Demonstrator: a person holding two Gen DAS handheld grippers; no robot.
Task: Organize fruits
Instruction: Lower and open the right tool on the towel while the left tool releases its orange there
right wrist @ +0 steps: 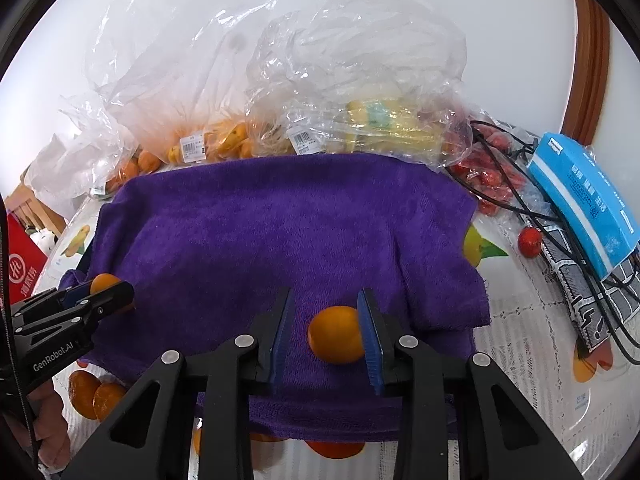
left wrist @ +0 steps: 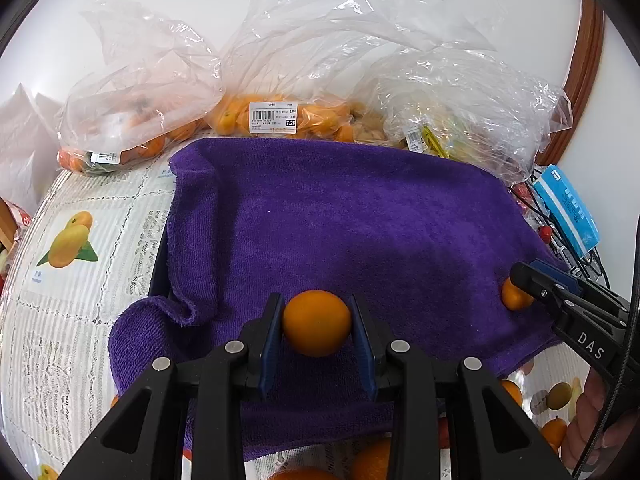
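Lying crosswise, kumquat (left wrist: 317, 322) long axis

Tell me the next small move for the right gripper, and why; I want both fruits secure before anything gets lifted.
Probably close the right gripper a little further. The right-hand fruit, lying on the purple towel, touches only one pad, with a visible gap at the other. The left gripper already clamps the left-hand fruit between both pads.
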